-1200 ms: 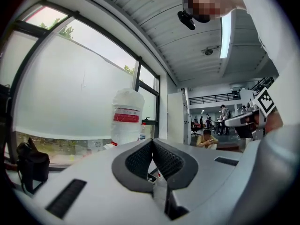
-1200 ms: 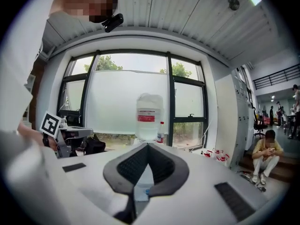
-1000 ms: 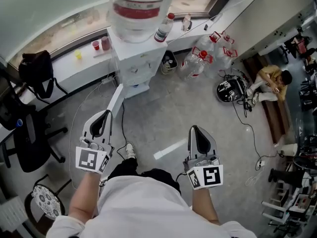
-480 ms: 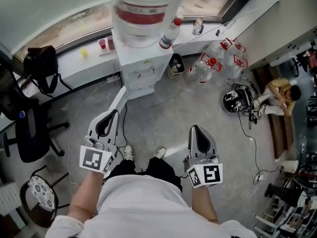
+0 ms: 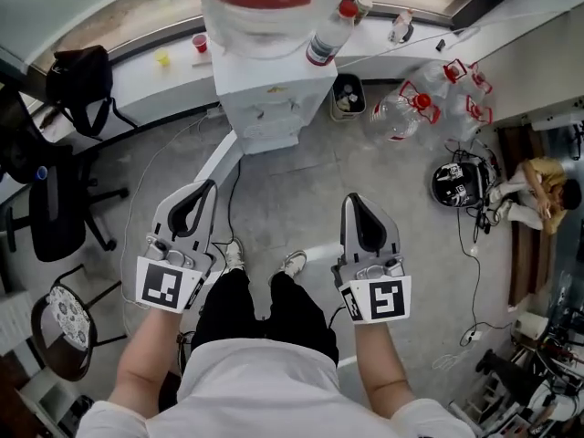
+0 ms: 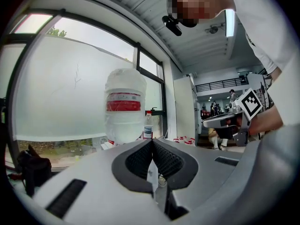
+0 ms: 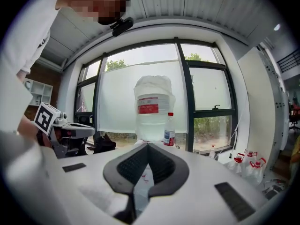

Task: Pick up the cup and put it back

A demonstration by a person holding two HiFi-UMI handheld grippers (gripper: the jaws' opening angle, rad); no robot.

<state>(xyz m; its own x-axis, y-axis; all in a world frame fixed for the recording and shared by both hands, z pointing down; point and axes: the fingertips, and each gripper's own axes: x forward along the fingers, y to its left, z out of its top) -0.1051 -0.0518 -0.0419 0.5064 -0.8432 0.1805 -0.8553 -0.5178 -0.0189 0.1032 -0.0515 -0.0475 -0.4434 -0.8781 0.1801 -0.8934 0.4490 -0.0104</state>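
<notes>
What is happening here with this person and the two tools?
A person stands before the water dispenser, holding the left claw and the right claw out in front. Both are shut and empty. The red cup stands on the window ledge, left of the dispenser, not yet touched.

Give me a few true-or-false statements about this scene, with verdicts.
1. Both the left tool and right tool are shut. True.
2. The right tool holds the red cup. False: the cup stands untouched on the window ledge.
3. A red-capped bottle stands on the water dispenser. True.
4. The helmet sits on the window ledge. False: it lies on the floor.
</notes>
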